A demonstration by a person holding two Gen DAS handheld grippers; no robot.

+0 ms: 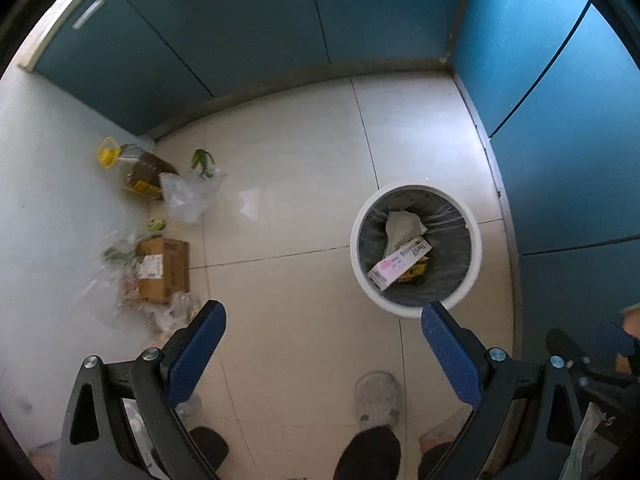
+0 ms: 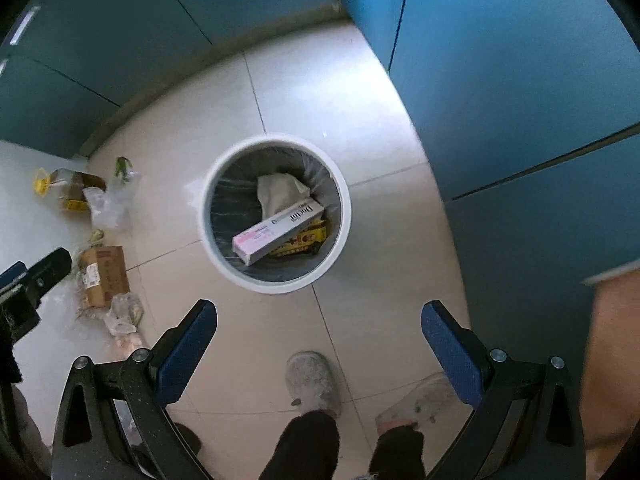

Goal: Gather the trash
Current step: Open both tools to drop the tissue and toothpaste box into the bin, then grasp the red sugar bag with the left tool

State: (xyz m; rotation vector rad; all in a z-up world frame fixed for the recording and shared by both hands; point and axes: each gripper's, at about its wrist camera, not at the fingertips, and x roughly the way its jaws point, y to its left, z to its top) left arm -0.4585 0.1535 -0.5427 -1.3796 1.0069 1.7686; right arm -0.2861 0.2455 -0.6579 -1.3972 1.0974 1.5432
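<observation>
A white round trash bin [image 1: 416, 306] [image 2: 340, 192] with a dark liner stands on the tiled floor. It holds a white-and-pink carton [image 1: 400, 266] [image 2: 276, 230], crumpled paper [image 2: 280, 190] and a yellow wrapper [image 2: 308, 240]. Trash lies along the left wall: a brown cardboard box [image 1: 164, 270] [image 2: 104, 274], a clear plastic bag [image 1: 188, 196] [image 2: 108, 202], an oil bottle with a yellow handle [image 1: 138, 170] [image 2: 68, 188], green scraps [image 1: 204, 162] and crumpled plastic [image 2: 124, 314]. My left gripper [image 1: 322, 314] is open and empty above the floor. My right gripper [image 2: 318, 312] is open and empty, just short of the bin.
Teal cabinet doors [image 1: 240, 20] [image 2: 520, 80] close the back and right sides. The person's grey slippers [image 1: 376, 396] [image 2: 312, 382] stand on the floor below the grippers. The left gripper's body shows at the left edge of the right wrist view [image 2: 28, 284].
</observation>
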